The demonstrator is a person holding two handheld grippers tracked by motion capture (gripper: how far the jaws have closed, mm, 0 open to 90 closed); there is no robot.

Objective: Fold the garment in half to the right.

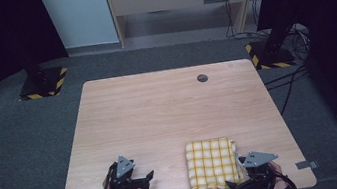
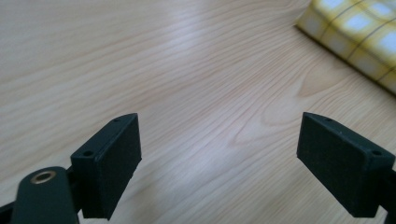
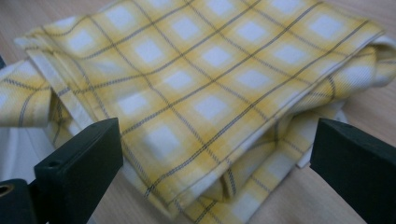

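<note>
Lower right of high view: folded yellow check cloth (image 1: 213, 167) on table (image 1: 159, 116), long axis running up-frame. R gripper (image 1: 241, 187) just beside its near edge, jaws spread, nothing held. L gripper (image 1: 141, 180) farther left, also spread, empty.

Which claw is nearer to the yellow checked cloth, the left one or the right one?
Right. The right claw is open at the yellow checked cloth, at its near right corner; the left claw is open over bare table, well apart.
</note>
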